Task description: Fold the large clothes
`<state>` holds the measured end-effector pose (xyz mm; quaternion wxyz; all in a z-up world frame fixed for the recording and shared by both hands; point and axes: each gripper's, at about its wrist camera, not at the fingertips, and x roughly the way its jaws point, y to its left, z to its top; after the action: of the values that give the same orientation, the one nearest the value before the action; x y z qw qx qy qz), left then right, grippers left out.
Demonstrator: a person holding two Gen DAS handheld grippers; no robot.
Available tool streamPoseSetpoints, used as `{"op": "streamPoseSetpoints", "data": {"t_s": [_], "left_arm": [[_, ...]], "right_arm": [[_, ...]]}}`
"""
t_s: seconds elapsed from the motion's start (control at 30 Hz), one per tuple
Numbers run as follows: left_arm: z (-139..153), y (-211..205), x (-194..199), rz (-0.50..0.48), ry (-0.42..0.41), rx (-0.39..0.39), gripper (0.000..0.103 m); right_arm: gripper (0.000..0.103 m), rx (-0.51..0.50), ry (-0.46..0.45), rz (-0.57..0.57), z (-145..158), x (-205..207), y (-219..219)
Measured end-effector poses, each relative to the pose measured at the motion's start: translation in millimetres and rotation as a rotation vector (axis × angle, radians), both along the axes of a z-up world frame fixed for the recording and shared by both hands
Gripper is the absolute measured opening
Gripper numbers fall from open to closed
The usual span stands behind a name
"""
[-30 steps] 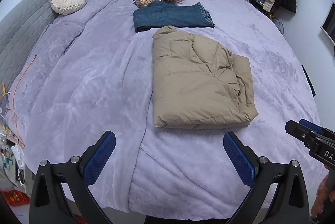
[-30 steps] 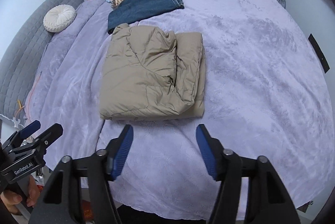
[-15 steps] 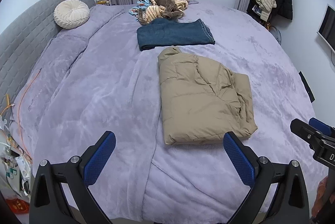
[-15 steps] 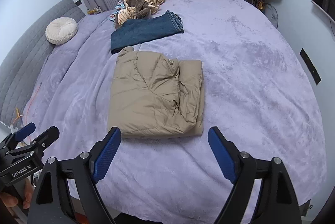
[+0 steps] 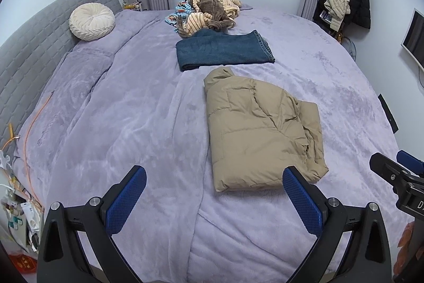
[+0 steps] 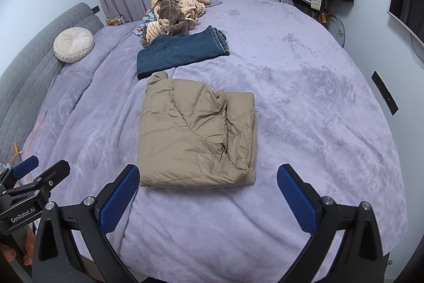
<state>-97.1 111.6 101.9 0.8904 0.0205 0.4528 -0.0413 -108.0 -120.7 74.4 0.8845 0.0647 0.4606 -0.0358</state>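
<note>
1. Two claws, both released and empty: the left claw (image 5: 214, 197) sits low in the left wrist frame, the right claw (image 6: 208, 194) low in the right wrist frame.
2. One tan puffer jacket (image 6: 197, 133) lies folded mid-frame on the bed (image 6: 304, 103), apart from both claws.
3. Judging it done, leave it flat; the next garment should come from the one pile of clothes (image 6: 175, 11) at upper centre.
4. One pair of folded jeans (image 6: 180, 51) lies between pile and jacket; one round cushion (image 6: 73, 44) rests upper left.
</note>
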Motion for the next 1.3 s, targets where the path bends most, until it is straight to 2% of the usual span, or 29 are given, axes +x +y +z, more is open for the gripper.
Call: {"op": "streamPoseSetpoints", "data": {"t_s": [1.3], "left_arm": [[4.3,7.6,3.2,0.004,0.001,0.008,0.103]], "right_arm": [[0.103,-0.001,0.002,-0.001,0.7,2.1,1.2]]}}
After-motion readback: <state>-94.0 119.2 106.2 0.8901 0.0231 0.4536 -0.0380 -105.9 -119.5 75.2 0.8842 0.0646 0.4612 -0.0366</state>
